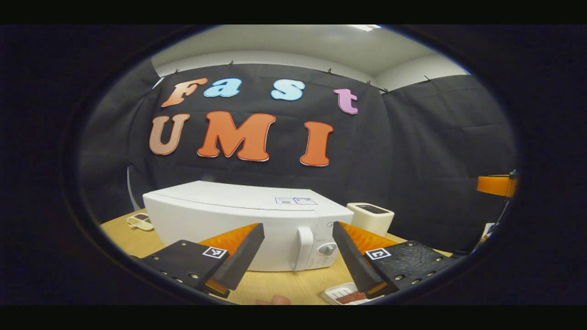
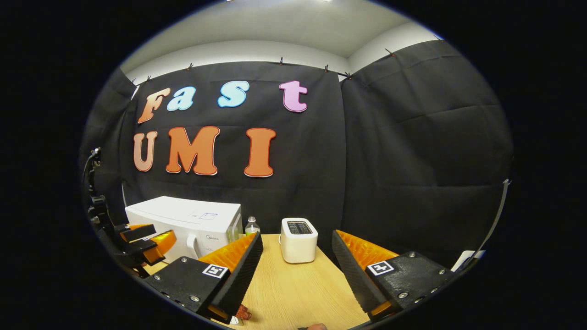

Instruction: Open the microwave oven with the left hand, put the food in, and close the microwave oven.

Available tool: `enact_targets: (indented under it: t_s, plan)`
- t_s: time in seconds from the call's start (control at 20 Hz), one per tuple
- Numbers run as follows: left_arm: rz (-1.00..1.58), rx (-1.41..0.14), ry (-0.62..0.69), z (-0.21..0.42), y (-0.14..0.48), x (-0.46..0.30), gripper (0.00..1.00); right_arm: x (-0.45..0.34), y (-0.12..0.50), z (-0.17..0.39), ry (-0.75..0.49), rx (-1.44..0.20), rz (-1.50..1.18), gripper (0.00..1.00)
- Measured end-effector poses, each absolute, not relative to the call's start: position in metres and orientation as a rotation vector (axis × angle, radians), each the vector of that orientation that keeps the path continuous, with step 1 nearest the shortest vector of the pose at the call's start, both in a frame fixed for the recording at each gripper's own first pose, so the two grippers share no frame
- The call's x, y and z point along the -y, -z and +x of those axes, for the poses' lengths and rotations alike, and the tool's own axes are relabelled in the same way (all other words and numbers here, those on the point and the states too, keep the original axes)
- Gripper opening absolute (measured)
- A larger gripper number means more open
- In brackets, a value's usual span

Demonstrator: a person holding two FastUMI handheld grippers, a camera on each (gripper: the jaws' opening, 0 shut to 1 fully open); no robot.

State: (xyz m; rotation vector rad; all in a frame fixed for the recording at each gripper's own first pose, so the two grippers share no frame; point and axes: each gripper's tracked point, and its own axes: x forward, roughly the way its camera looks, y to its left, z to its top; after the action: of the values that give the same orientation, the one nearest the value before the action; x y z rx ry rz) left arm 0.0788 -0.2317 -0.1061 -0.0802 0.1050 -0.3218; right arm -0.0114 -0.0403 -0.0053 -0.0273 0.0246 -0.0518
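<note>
The white microwave (image 1: 247, 215) stands on the wooden table with its door closed; its handle (image 1: 303, 247) and a knob (image 1: 327, 249) face me. My left gripper (image 1: 298, 227) is open, a short way in front of the handle, touching nothing. A white tray of red-brown food (image 1: 348, 295) lies on the table below its right finger. In the right gripper view the microwave (image 2: 183, 220) is at the left with the left gripper (image 2: 146, 238) before it. My right gripper (image 2: 297, 236) is open and empty above the table, and a bit of the food (image 2: 243, 314) shows beneath its left finger.
A white toaster (image 1: 370, 216) (image 2: 298, 239) stands right of the microwave, with a small bottle (image 2: 251, 226) between them. A small dish (image 1: 140, 221) lies left of the microwave. Black cloth walls close the table's back and right sides.
</note>
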Motion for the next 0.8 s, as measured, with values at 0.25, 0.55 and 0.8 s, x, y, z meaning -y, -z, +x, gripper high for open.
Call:
enact_targets:
  t_s: [0.25, 0.55, 0.8]
  plan:
    - [-0.023, -0.138, 0.28, 0.106, 0.151, 0.242, 0.93, 0.05, 0.01, -0.009, 0.058, -0.034, -0.021, 0.94]
    - [-0.02, -0.172, 0.231, 0.121, 0.19, 0.244, 0.93, 0.057, 0.021, -0.008, 0.064, -0.048, -0.001, 0.95]
    - [0.026, -0.186, 0.222, 0.127, 0.203, 0.249, 0.66, 0.057, 0.028, -0.007, 0.051, -0.057, -0.014, 0.95]
